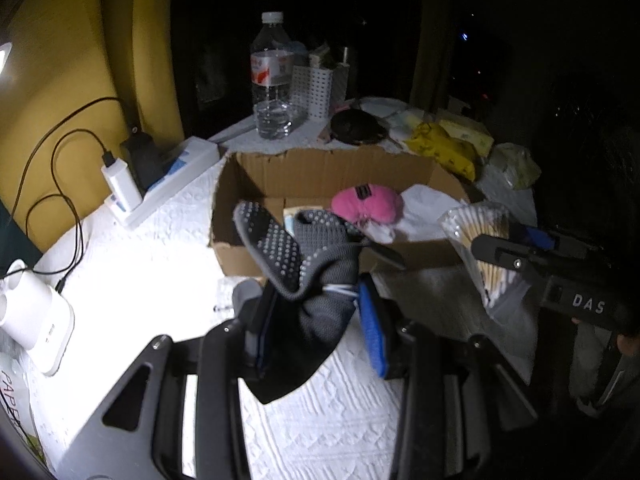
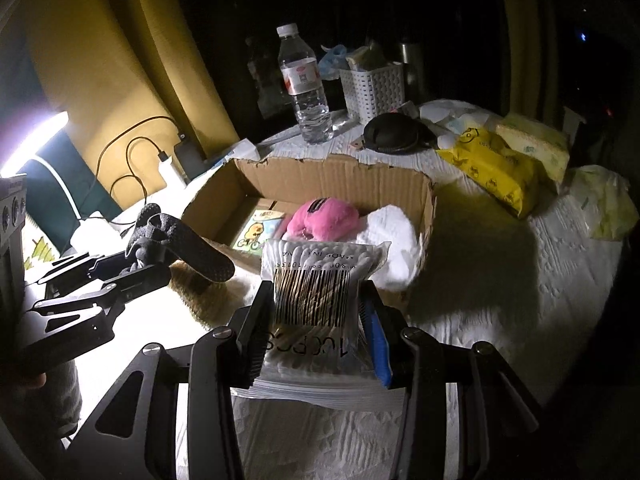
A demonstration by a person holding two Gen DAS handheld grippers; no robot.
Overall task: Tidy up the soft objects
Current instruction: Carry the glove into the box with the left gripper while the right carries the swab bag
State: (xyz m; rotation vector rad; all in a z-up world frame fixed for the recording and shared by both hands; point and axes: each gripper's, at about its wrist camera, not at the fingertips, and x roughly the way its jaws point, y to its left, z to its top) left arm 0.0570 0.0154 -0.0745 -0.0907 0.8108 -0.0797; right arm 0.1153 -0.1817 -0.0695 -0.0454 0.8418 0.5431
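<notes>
My left gripper [image 1: 316,312] is shut on a pair of grey socks with grip dots [image 1: 296,256], held just in front of the open cardboard box [image 1: 320,168]. They also show in the right wrist view [image 2: 180,244]. My right gripper [image 2: 316,316] is shut on a clear bag of cotton swabs [image 2: 316,280], held at the box's near edge; the bag also shows in the left wrist view [image 1: 484,248]. Inside the box [image 2: 336,180] lie a pink plush item [image 2: 324,218], a white cloth [image 2: 388,232] and a small picture card [image 2: 256,232].
A water bottle [image 2: 306,88], white basket [image 2: 374,88], black pouch [image 2: 394,132], yellow wipes pack [image 2: 492,168] and tissue packs stand behind and right of the box. A power strip with chargers and cables [image 1: 160,184] lies left. A white device [image 1: 36,320] stands at far left.
</notes>
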